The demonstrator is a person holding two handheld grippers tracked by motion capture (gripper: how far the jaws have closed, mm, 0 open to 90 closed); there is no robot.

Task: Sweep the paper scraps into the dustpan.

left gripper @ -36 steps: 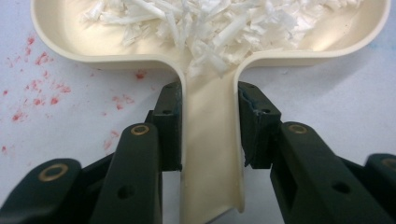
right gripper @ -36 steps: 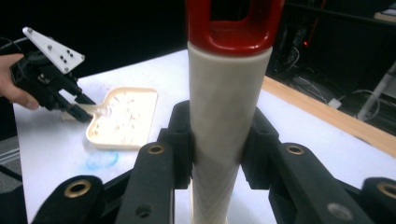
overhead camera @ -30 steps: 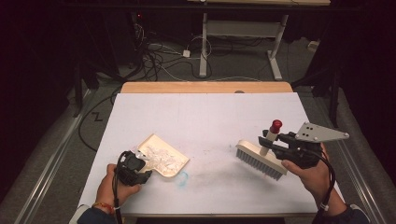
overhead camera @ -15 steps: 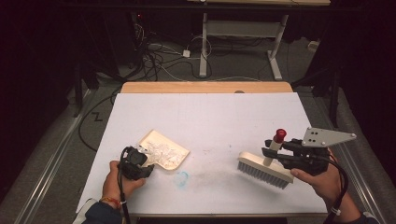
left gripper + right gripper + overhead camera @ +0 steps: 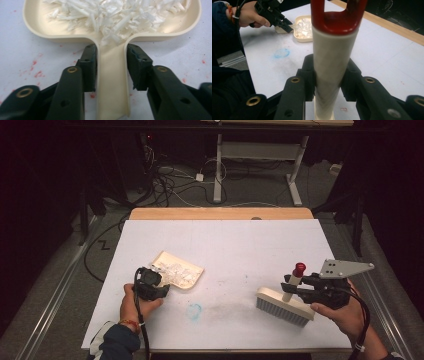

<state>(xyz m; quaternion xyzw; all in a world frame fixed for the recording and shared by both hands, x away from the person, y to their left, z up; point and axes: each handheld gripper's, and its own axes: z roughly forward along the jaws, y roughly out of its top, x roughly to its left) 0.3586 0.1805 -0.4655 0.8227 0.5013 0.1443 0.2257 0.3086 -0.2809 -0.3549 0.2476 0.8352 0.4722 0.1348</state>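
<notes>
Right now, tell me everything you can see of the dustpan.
The dustpan is cream, looks like smooth glossy plastic, with a shallow round-cornered tray, a raised rim and a flat channel-shaped handle. It lies flat on the white table, at its front left in the high view. Shredded white paper fills the tray and spills toward the handle's root. The left gripper straddles the handle; its jaws have just been opening, the left pad close against it, the right with a slight gap.

No readable text, label, brand or number anywhere I look; faint red mark on my table sheet (image 5: 343, 109) illegible.
</notes>
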